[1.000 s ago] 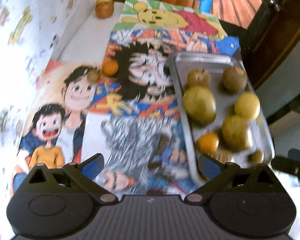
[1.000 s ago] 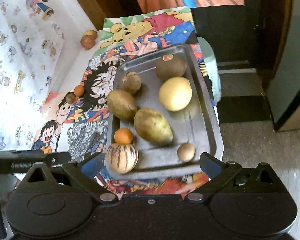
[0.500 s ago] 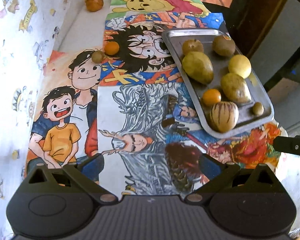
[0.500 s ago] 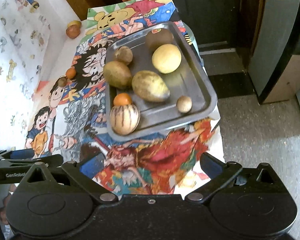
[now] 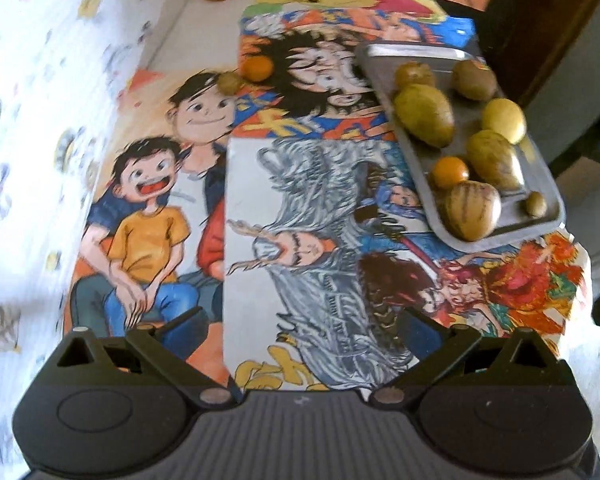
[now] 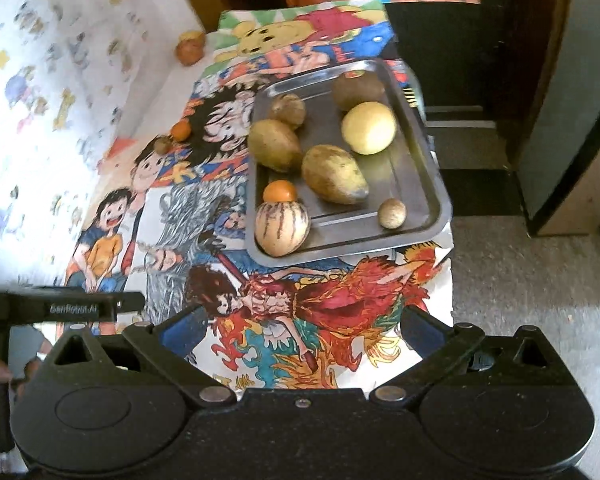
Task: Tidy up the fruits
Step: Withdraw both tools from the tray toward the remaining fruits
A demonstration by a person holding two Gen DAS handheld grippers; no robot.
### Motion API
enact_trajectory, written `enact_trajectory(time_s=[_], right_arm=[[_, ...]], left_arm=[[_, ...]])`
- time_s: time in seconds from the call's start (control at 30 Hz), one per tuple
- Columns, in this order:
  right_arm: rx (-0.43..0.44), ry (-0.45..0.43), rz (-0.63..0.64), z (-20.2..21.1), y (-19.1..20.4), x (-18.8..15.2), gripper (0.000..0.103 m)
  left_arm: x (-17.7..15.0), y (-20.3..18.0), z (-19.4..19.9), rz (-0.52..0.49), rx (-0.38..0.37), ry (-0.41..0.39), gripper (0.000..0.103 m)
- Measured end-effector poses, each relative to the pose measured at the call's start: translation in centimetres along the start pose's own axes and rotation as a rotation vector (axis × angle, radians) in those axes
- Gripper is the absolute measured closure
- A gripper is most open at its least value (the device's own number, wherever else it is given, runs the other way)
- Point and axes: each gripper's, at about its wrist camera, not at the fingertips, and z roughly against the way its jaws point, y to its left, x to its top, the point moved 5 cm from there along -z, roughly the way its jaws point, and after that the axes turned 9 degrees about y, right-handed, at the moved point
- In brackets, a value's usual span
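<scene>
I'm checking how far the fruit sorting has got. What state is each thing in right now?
Left gripper: open, empty.
Right gripper: open, empty.
Metal tray: flat on the cloth, holding eight fruits.
Small orange fruit: loose on the cloth, outside the tray.
Small brown fruit: loose beside it.
Far fruit: off the tray, by the wall.

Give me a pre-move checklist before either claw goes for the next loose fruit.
1. Left claw open and empty: ok.
2. Right claw open and empty: ok.
3. Small orange fruit and the brownish one beside it lie clear on the cloth: ok.
4. Room left on the metal tray: ok, bare patch on its right side.
5. Far fruit by the wall within reach: cannot tell.
</scene>
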Motion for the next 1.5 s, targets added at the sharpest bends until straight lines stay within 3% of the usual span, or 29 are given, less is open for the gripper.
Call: enact_trajectory(time_s=[0.2,0.43,0.57,0.73,0.9,1.1,1.23,1.5], right_arm=[[0.023,0.031,0.147,-0.4,-0.4,2.2,0.001],[0.083,-0.006,0.283,-1.8,0.4,6.1,0.001],[0.109,0.006,0.335,-2.8,1.6,7.0,0.001],[0.054,-0.015,0.478,-4.2,3.0,7.8,0.001],[0.004,-0.036,0.646,-5.0,4.5,9.7,0.001],[-0.03,-0.082,0.922,-6.6,7.7,13.8,0.001],[-0.062,-0.059,1.016,-9.2,9.4,17.3,0.001],[-0.12,-0.1,1.28,-13.3,11.7,21.7,0.001]], left_arm=[[-0.4,1.6,-0.7,0.163,0.043,0.042,0.001],[-1.1,2.1,-0.1,0.331,0.088,0.048,0.001],[-1.8,2.6,0.8,0.391,0.122,0.034,0.001],[-2.2,3.7,1.2,0.426,0.138,0.023,0.001],[-0.2,4.8,0.7,0.354,0.154,-0.039,0.001],[5.0,6.3,-0.5,0.167,0.186,-0.141,0.001],[8.7,6.9,-1.2,0.045,0.237,-0.224,0.001],[13.7,7.0,-4.0,-0.168,0.31,-0.293,0.001]])
